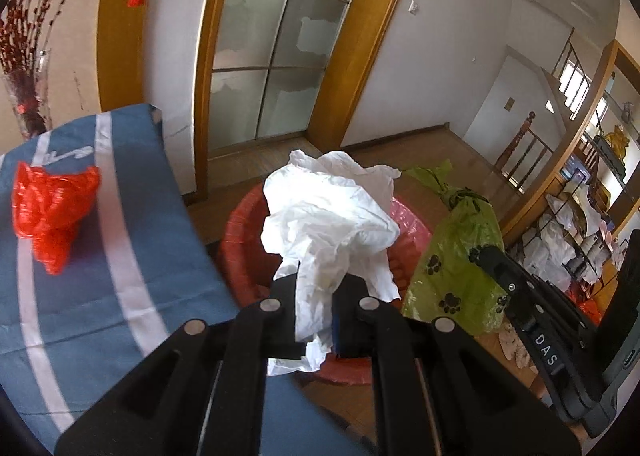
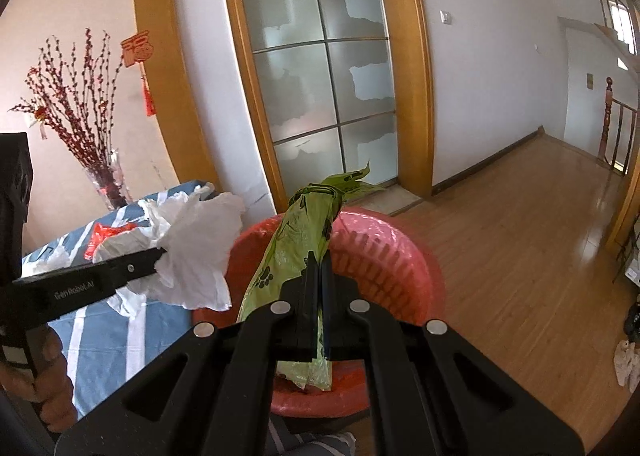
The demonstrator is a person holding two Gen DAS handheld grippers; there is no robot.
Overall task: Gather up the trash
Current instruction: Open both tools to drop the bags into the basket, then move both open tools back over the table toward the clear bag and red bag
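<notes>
Your left gripper [image 1: 318,276] is clamped on the crumpled white paper [image 1: 328,212], jaws nearly together with the sheet pinched between them. The wad sits at frame centre in the left wrist view, held over the red basket [image 1: 240,256], which has a pink liner.

Your right gripper [image 2: 320,260] is clamped on the green paw-print bag [image 2: 296,240], jaws almost fully together on the thin plastic. The bag stands up from the fingers, its knotted top at centre frame, over the same red basket [image 2: 400,264].

The two loads are just beside each other: in the right wrist view the white paper [image 2: 200,248] is left of the green bag, and I can't tell whether they touch.

A red plastic bag [image 1: 52,208] lies on the blue striped cloth [image 1: 120,296] at left of the left wrist view, well apart from both grippers.

A vase of red branches [image 2: 108,180] stands behind the cloth at left. A frosted glass door [image 2: 316,68] fills the upper centre; wooden floor [image 2: 520,256] is at right.
</notes>
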